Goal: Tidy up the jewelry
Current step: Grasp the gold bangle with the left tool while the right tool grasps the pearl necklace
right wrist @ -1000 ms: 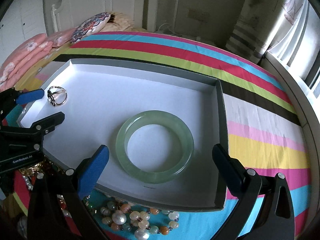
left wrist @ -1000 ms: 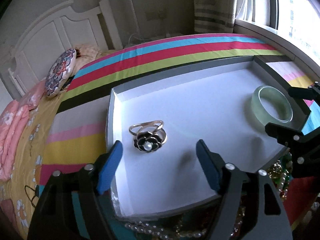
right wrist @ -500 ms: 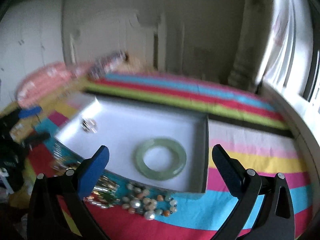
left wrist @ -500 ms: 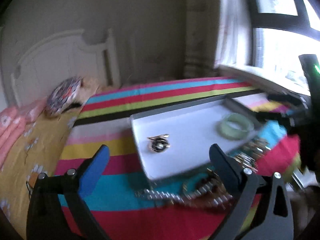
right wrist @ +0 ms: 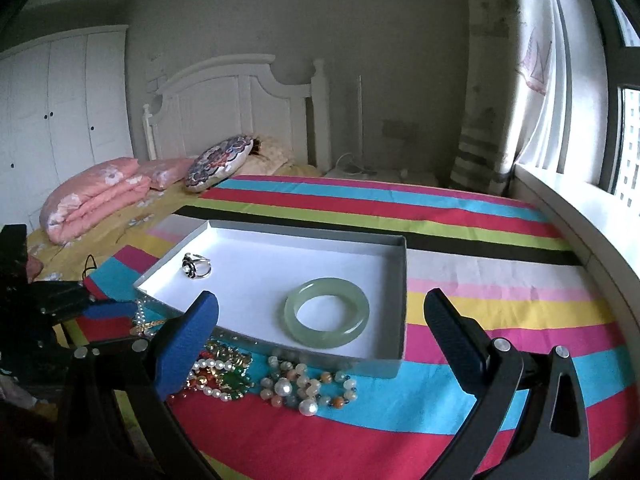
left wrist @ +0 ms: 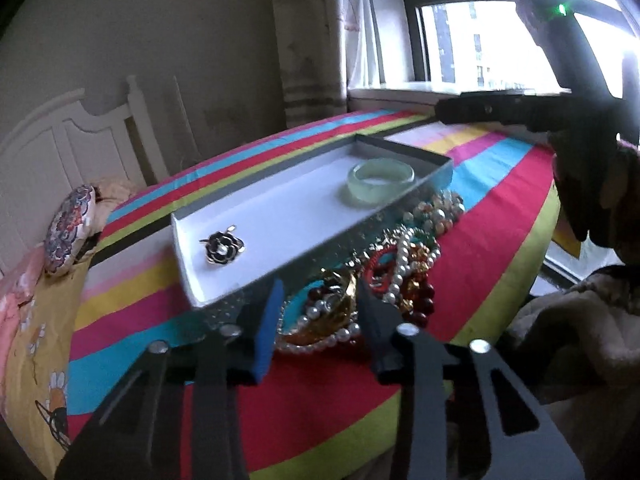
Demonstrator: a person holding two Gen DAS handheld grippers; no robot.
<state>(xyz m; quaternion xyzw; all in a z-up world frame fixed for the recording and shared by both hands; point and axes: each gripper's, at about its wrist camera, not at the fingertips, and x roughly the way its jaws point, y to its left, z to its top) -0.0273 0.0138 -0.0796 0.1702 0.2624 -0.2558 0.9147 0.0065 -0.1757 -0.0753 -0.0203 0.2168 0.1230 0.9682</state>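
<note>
With the flower ring (left wrist: 222, 246) and jade bangle (right wrist: 326, 318) lying at opposite ends of the tray (right wrist: 280, 236), the left gripper (left wrist: 318, 312) is closing, nothing yet pinched, toward the jewelry heap (left wrist: 384, 268) along the tray's near edge, while the right gripper (right wrist: 320, 340) is hovering wide and empty; next it seems to need a firm pinch on one strand.

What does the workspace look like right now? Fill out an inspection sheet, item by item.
Surface: striped bedspread over a bed.
Job's things: shallow white tray holds a green bangle lying flat and a black flower ring, well apart. A heap of bead and pearl jewelry lies on the bedspread against the tray's near wall.
Clutter: patterned cushion, folded pink quilt.
Grippers: left gripper closing above the heap, nothing pinched yet; right gripper wide open, empty.
Cables: a thin dark cord on the yellow sheet.
Surroundings: white headboard, wardrobe, curtain and window.
</note>
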